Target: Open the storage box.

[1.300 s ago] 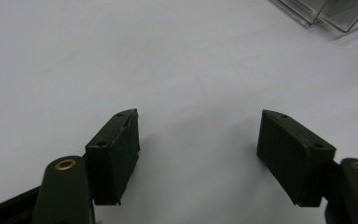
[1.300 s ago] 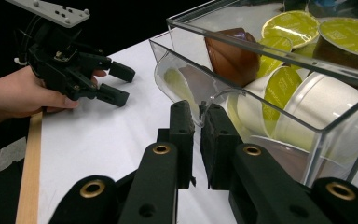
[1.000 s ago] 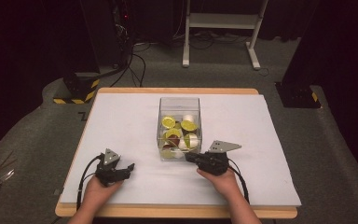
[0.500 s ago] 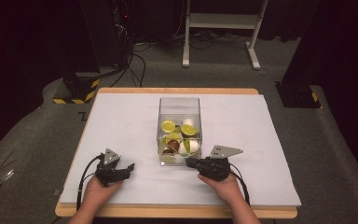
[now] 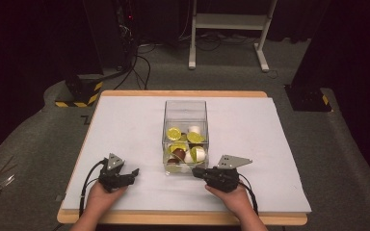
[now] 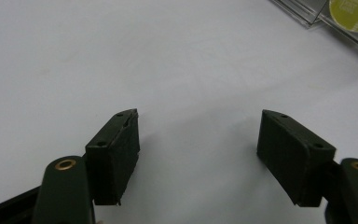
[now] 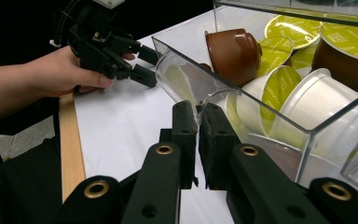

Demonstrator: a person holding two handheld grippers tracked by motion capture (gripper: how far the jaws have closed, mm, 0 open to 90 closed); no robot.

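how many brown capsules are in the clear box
2 show: one brown capsule on its side by the box's near corner, another upright with a yellow lid at the far right. More may be hidden under the pile.

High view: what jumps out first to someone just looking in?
A clear plastic box of coffee capsules, yellow-lidded, white and brown, sits mid-table on the white sheet. The right gripper is clamped on the box's near wall, while the left gripper rests open on the sheet, apart from it.

We see a clear box point(image 5: 185, 108) with brown, white and yellow-topped cups point(image 5: 174, 133) on a white table point(image 5: 125, 125). Both grippers point(image 5: 134, 172) are black.
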